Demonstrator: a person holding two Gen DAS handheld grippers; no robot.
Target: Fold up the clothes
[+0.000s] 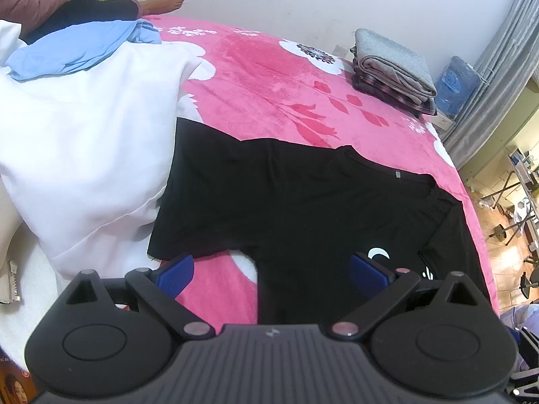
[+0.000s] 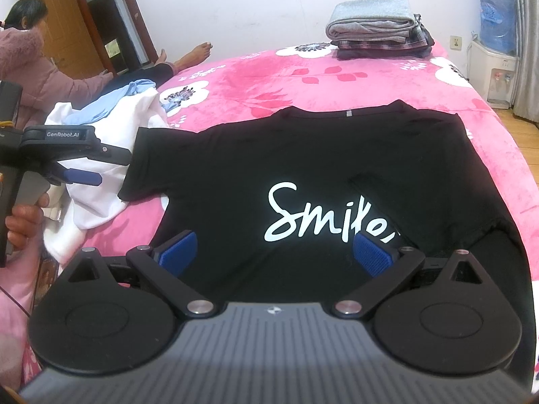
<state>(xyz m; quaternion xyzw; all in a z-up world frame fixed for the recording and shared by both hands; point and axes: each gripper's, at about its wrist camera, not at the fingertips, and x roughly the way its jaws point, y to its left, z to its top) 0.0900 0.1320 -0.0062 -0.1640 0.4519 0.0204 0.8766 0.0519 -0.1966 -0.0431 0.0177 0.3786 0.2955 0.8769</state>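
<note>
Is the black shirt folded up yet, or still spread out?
Mostly spread out. The black shirt lies flat on the pink blanket, print up, its left sleeve out; only its right sleeve looks folded in.

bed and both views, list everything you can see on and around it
black t-shirt: one, black with white "Smile" print, spread flat on the near part of the bed
blanket: one, pink with white flowers, covering the bed
white garment: one, white, heaped left of the t-shirt
blue garment: one, light blue, on top of the white heap
folded clothes: one stack, grey on top, plaid and dark below, far right corner of the bed
water dispenser: one, white with a blue bottle, beside the bed by the wall
seated person: one, pink jacket, far left
left hand-held gripper: one, black with blue pads, open
right hand-held gripper: one, same, open over the t-shirt
</note>
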